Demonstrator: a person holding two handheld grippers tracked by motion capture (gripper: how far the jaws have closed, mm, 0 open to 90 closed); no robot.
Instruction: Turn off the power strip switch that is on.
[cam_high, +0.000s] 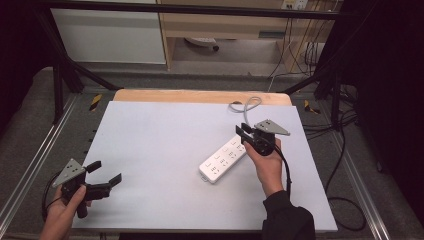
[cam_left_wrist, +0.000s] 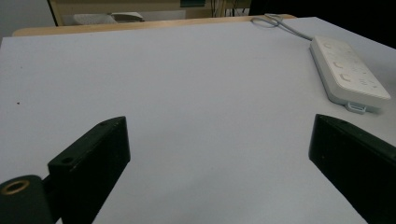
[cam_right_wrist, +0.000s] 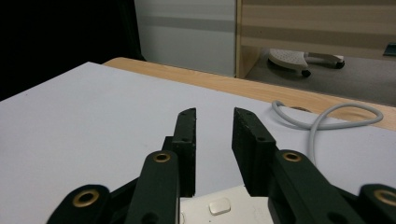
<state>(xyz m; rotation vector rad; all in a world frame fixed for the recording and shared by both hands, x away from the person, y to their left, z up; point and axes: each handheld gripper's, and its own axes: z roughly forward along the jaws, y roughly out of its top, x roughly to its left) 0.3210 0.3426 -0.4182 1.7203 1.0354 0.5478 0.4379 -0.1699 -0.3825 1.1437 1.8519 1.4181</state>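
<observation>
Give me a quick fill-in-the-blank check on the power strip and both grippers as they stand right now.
1. The power strip is coloured ____.
2. The gripper above the strip's cable end is the ____ gripper.
3. The left gripper has its jaws spread ____.
4. The strip's grey cable runs toward the table's ____ edge.

Missing words: white; right; wide; far

A pale grey-white tabletop (cam_high: 160, 150) lies on a wooden board (cam_high: 200, 96) whose light edge shows along the far side. Black frame bars (cam_high: 60, 75) stand at the far corners, one crossing overhead. Beyond the far edge the floor (cam_high: 200, 70) is grey, with a white cabinet (cam_high: 107, 35) at the left and a light wood shelf unit (cam_high: 225, 22) beside it — under it sits what may be a wheeled chair base (cam_high: 202, 43) (too dim to be sure). Loose black cables (cam_high: 345, 150) trail over the floor past the right edge — the room's sides are dark.
</observation>
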